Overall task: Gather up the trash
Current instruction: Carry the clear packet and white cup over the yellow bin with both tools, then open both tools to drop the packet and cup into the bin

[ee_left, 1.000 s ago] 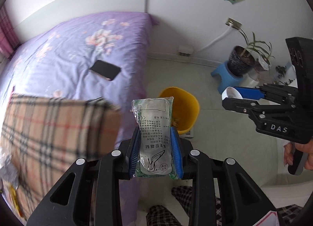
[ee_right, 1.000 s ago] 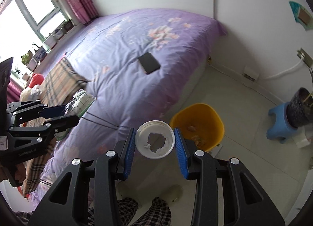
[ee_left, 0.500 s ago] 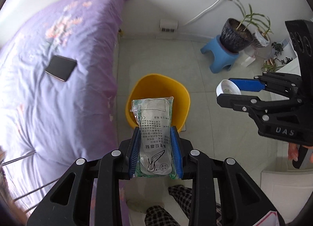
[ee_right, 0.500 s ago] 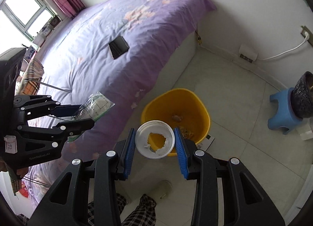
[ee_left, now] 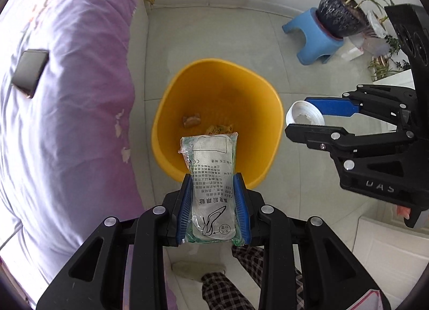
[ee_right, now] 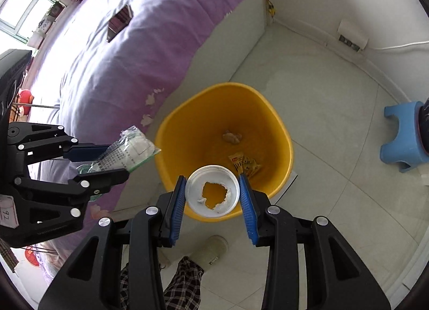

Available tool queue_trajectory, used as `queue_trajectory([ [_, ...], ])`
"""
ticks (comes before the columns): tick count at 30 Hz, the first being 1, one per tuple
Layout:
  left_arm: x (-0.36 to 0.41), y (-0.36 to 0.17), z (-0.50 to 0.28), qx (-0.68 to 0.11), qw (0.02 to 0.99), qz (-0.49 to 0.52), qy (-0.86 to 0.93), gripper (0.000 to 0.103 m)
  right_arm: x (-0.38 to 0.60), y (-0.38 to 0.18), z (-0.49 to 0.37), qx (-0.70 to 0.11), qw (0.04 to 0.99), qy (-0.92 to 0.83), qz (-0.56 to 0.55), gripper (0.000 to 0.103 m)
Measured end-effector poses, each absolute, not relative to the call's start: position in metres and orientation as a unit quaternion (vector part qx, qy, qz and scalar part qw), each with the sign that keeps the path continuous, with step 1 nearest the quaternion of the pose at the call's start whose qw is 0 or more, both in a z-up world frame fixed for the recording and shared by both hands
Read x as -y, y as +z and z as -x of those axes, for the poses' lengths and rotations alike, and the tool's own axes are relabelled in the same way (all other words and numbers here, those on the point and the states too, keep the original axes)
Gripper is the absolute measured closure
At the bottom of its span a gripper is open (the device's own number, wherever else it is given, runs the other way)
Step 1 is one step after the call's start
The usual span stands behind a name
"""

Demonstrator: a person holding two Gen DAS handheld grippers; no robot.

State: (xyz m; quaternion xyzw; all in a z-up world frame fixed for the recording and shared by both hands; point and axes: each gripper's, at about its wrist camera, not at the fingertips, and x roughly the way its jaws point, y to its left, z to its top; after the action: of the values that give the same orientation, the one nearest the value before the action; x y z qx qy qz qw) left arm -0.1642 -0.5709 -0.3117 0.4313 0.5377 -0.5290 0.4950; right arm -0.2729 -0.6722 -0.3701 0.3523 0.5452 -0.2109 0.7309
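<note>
A yellow bin (ee_left: 171, 111) (ee_right: 270, 132) stands on the tiled floor beside the bed, with a crumpled scrap and a yellow wrapper (ee_right: 245, 163) at its bottom. My left gripper (ee_left: 213, 189) is shut on a clear printed plastic packet (ee_left: 211, 173) that hangs over the bin's near rim. My right gripper (ee_right: 212, 192) is shut on a white round lid (ee_right: 197, 178) with a torn hole, held over the bin's near rim. In the left wrist view the right gripper (ee_left: 308, 122) with the lid (ee_left: 296, 111) sits just right of the bin. In the right wrist view the left gripper (ee_right: 107, 159) with the packet (ee_right: 126, 151) sits just left of it.
A bed with a purple cover (ee_left: 67, 95) runs along the bin's left side, a dark phone (ee_left: 30, 72) lying on it. A blue stool (ee_left: 313, 36) carries a dark plant pot (ee_left: 340, 12) at the right. A person's checked trouser legs (ee_left: 228, 283) and slipper (ee_right: 211, 249) are below.
Both grippers have come down and swung from over the bed toward the floor; the yellow bin now sits close under them. Packet and lid stay gripped.
</note>
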Motion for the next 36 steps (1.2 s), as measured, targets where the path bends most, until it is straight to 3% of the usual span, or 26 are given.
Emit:
queue_trajectory([
  [8,0.583,-0.328,0.170,-0.546,0.490,-0.432,-0.525,0.069,0.688,-0.392,0.278,-0.542,0.725,-0.213,-0.367,0.061],
  [11,0.583,-0.329,0.169,-0.545,0.490,-0.433,-0.524,0.059,0.690,-0.393,0.280,-0.539,0.724,-0.225,-0.367,0.045],
  [12,0.583,-0.329,0.169,-0.545,0.491,-0.433,-0.524,0.055,0.691,-0.394,0.280,-0.537,0.724,-0.228,-0.368,0.044],
  [23,0.579,-0.318,0.163,-0.543,0.500,-0.429,-0.522,0.053,0.689,-0.377,0.287,-0.532,0.721,-0.237,-0.374,0.044],
  [36,0.543,-0.250,0.148,-0.510,0.538,-0.408,-0.532,0.047,0.645,-0.304,0.292,-0.525,0.728,-0.278,-0.342,0.044],
])
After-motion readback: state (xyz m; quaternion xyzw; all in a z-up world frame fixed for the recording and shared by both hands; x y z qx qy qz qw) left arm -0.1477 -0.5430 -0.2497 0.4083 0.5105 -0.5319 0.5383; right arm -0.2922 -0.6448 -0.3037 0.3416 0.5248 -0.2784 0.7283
